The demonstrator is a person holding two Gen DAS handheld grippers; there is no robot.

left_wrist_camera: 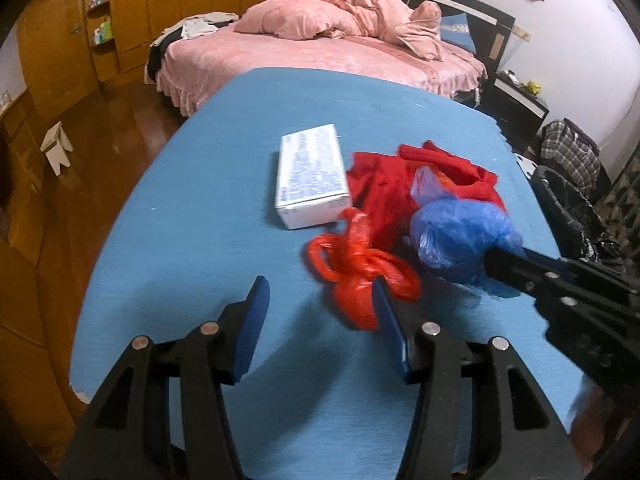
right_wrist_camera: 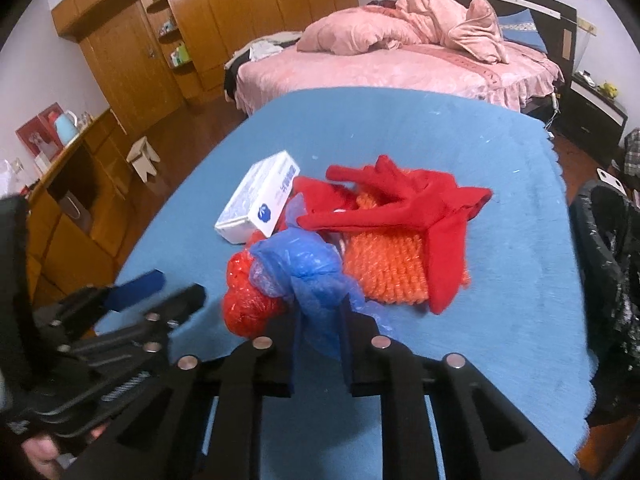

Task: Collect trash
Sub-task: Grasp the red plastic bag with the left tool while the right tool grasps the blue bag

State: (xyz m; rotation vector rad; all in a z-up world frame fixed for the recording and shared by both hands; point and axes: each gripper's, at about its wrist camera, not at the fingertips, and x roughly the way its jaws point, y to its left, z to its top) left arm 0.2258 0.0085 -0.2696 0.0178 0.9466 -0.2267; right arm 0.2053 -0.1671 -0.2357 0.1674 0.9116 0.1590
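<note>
Blue cloth covers the worktop (left_wrist_camera: 192,208); everything sits relative to the white box (left_wrist_camera: 310,176) near its middle.

Right hand-held gripper (right_wrist_camera: 320,312): jaws nearly closed, pinching the blue plastic bag (right_wrist_camera: 296,264). Bag film runs down between the two fingers. That bag is just in front and to the right of the white box, touching the red plastic bag (right_wrist_camera: 244,300).

Left hand-held gripper (left_wrist_camera: 320,296): jaws about half open, nothing clamped. Red plastic bag lies against its right finger (left_wrist_camera: 394,332), in front of the white box; whether the finger actually touches it is hard to say, the frame is blurred there. Left finger is over bare cloth.

Right of the white box: red fabric (right_wrist_camera: 400,204) draped over an orange knitted piece (right_wrist_camera: 384,264), both touching the blue bag's far side. Red fabric also meets the box's right edge in the left wrist view.

Further right of the box, off the worktop edge: bin with black liner (right_wrist_camera: 604,248), open top.

Behind the box, past the worktop: bed with pink bedding (left_wrist_camera: 320,52). Wooden wardrobe (right_wrist_camera: 224,20) to the left of that.
</note>
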